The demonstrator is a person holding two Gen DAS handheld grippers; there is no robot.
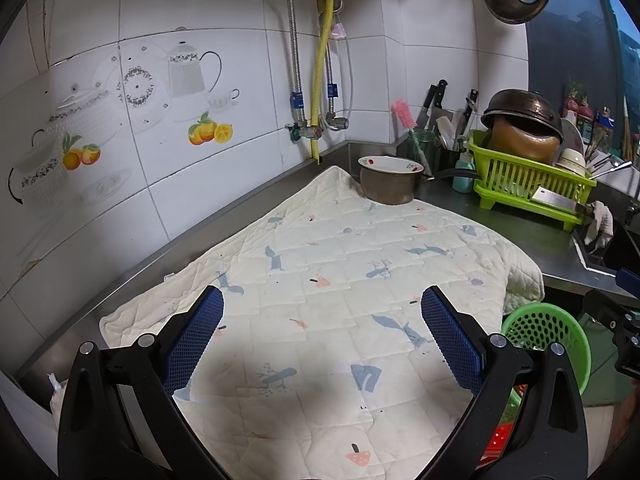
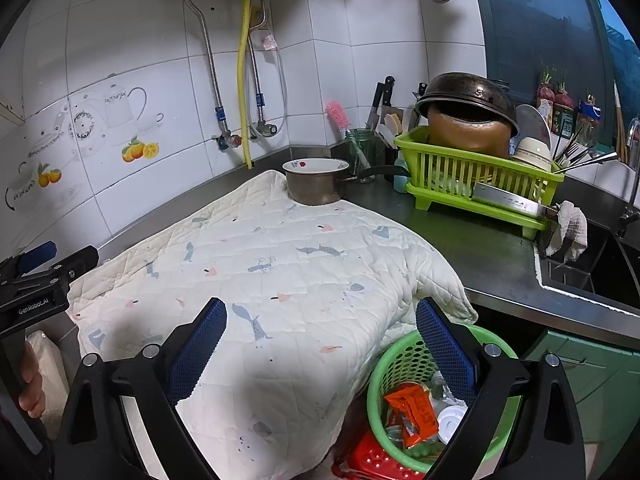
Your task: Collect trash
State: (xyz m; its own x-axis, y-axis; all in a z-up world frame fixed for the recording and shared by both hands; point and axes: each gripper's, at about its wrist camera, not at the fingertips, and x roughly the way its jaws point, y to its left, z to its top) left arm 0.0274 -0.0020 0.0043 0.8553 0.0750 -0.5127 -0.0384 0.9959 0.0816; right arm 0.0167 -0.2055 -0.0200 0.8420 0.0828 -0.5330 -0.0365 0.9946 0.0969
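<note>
A green perforated basket [image 2: 392,364] sits below the counter's front edge and holds trash: an orange wrapper [image 2: 416,408], a white lid [image 2: 450,420] and other scraps. It also shows in the left wrist view [image 1: 548,328]. My left gripper [image 1: 322,304] is open and empty above a white quilted cloth [image 1: 320,280]. My right gripper [image 2: 320,316] is open and empty above the cloth's [image 2: 280,264] front right corner, its right finger over the basket. The left gripper shows at the right wrist view's left edge [image 2: 36,276].
A metal pot with a bowl on it [image 2: 316,184] stands on the cloth's far corner. A green dish rack [image 2: 480,176] with pans and a cleaver stands on the steel counter [image 2: 480,256]. A sink [image 2: 592,268] is at right. A red basket [image 2: 368,460] lies under the green one.
</note>
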